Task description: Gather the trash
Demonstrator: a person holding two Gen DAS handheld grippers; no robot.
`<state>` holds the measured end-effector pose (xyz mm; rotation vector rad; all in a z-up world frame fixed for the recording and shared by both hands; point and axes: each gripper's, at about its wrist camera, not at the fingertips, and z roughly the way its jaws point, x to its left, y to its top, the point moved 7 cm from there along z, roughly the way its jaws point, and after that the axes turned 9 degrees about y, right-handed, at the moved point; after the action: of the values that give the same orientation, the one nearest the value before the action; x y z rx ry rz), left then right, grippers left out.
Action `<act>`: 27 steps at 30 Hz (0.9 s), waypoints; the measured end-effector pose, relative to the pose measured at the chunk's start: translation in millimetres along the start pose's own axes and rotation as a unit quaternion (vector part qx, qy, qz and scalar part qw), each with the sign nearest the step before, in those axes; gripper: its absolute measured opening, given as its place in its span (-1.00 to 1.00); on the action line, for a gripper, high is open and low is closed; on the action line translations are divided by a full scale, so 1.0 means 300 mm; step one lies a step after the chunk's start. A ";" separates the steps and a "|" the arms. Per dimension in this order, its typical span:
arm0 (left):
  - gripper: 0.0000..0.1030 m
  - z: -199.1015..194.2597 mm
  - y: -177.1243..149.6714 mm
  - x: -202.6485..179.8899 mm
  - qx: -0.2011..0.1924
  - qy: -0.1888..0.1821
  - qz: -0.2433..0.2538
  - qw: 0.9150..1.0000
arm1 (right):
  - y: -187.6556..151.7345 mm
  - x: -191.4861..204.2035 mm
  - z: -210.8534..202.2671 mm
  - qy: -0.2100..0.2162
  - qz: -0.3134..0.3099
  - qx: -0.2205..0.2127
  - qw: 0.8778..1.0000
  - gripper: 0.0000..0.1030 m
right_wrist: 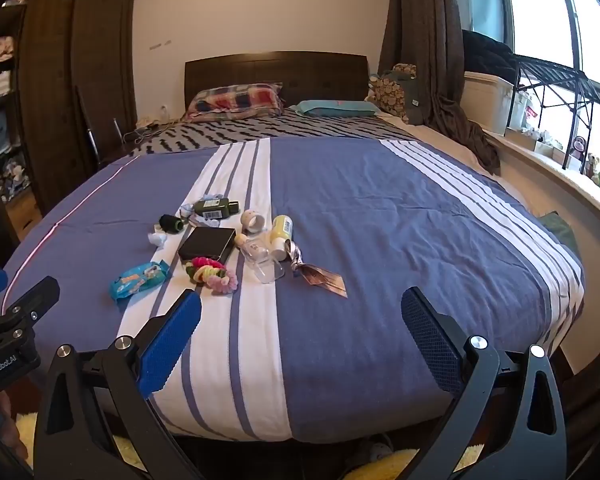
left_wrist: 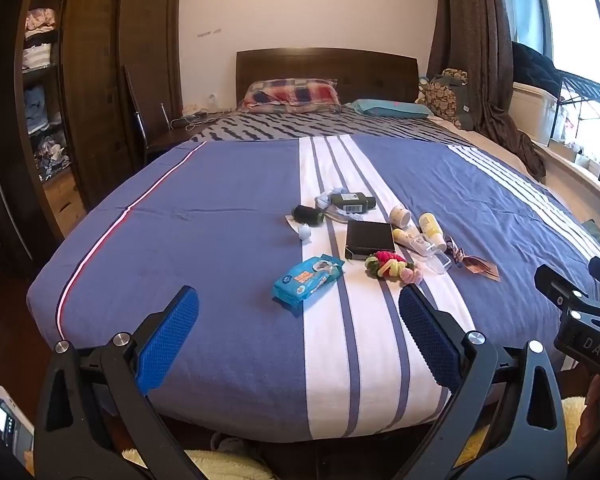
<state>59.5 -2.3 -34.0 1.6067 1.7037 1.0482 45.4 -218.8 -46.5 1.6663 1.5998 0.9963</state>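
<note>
A cluster of small items lies on the bed (left_wrist: 220,240) along the white stripes: a blue wet-wipes pack (left_wrist: 308,278), a black box (left_wrist: 370,239), a dark green bottle (left_wrist: 350,201), a black spool (left_wrist: 308,215), yellow and white small bottles (left_wrist: 430,230), colourful hair ties (left_wrist: 388,265), a clear plastic piece (left_wrist: 436,261) and a brown wrapper (left_wrist: 480,267). The same items show in the right wrist view, with the wipes pack (right_wrist: 138,279) and wrapper (right_wrist: 324,278). My left gripper (left_wrist: 298,304) and right gripper (right_wrist: 300,308) both stand open over the bed's foot, with nothing between their fingers.
A dark wardrobe (left_wrist: 100,80) with shelves of clothes stands at the left. Pillows (left_wrist: 292,94) and a headboard are at the far end. A curtain (left_wrist: 468,40), a rack and a window sill with toys (right_wrist: 596,172) run along the right. A fluffy yellow rug (right_wrist: 380,464) lies below.
</note>
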 end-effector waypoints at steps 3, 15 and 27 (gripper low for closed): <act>0.85 0.001 0.001 0.001 0.000 0.001 0.000 1.000 | 0.002 -0.004 0.004 0.002 -0.001 0.002 1.000 0.94; 0.85 -0.005 -0.012 0.010 0.000 0.001 -0.001 1.000 | -0.010 -0.008 0.013 0.002 0.001 0.003 1.000 0.94; 0.85 -0.006 -0.010 0.010 -0.001 0.000 0.000 1.000 | -0.011 -0.010 0.015 0.001 0.001 0.003 1.000 0.94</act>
<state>56.1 0.4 -35.4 1.6053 1.7029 1.0486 47.5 -221.3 -52.0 1.6716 1.6041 0.9955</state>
